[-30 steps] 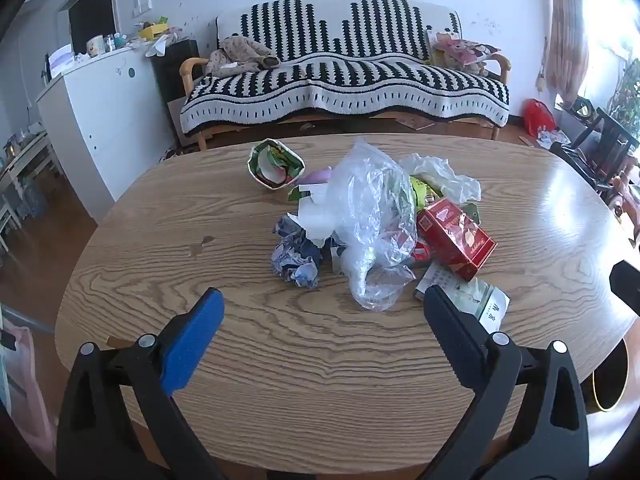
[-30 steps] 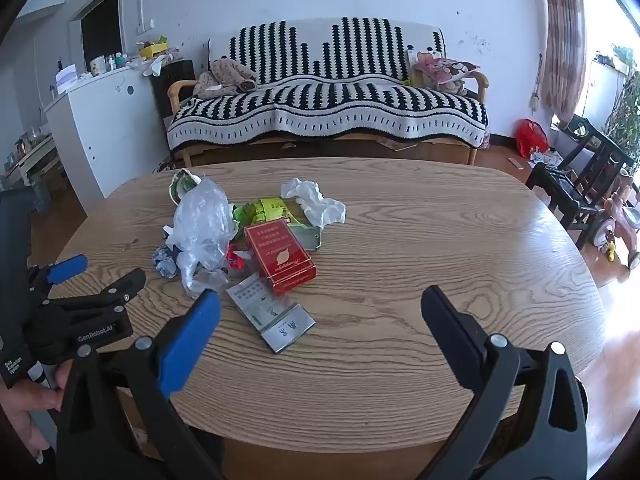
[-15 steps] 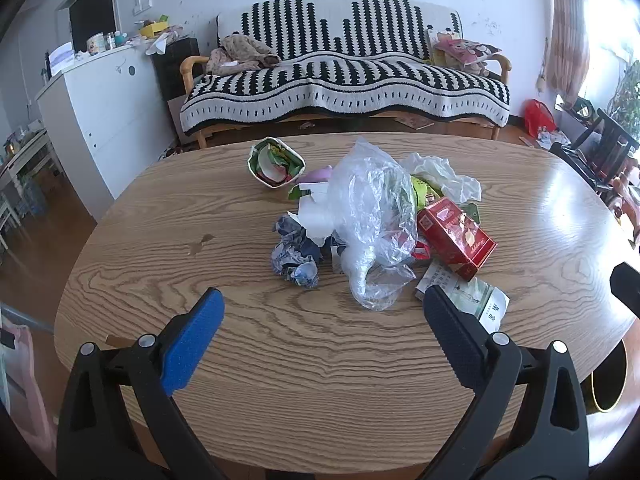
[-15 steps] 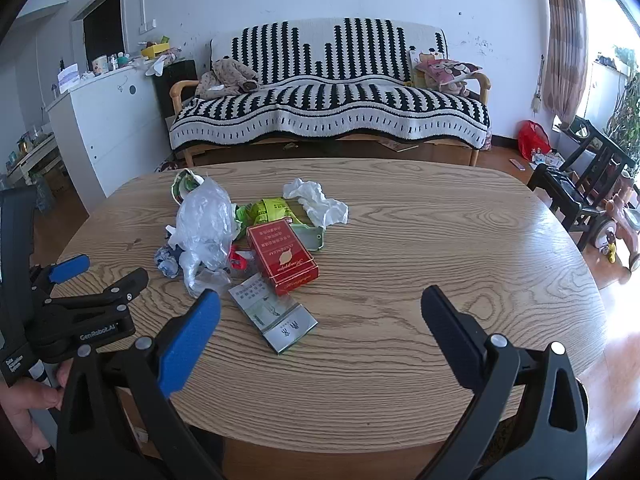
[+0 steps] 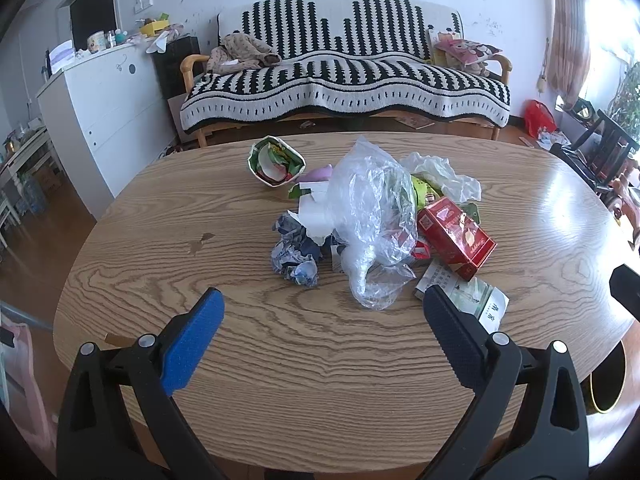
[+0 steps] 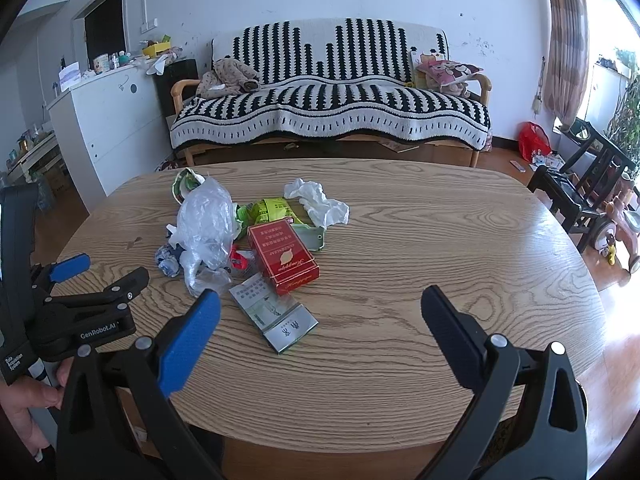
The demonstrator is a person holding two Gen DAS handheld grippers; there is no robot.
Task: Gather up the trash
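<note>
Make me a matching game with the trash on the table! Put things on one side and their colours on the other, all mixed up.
Things:
1. cigarette box
2. crumpled tissue
3. plastic bag
4. snack wrapper

Colours:
A. see-through
B. yellow-green
C. red
D. white

Pairs: 1-C, 2-D, 3-A, 4-B

- Left black plastic two-finger gripper [image 6: 98,269]: blue pad, silver screws, white "GenRobot.AI" lettering.
- Right black plastic two-finger gripper [image 6: 320,320]: one blue pad, one black textured pad.
- Bare-skinned hand [image 6: 30,400].
</note>
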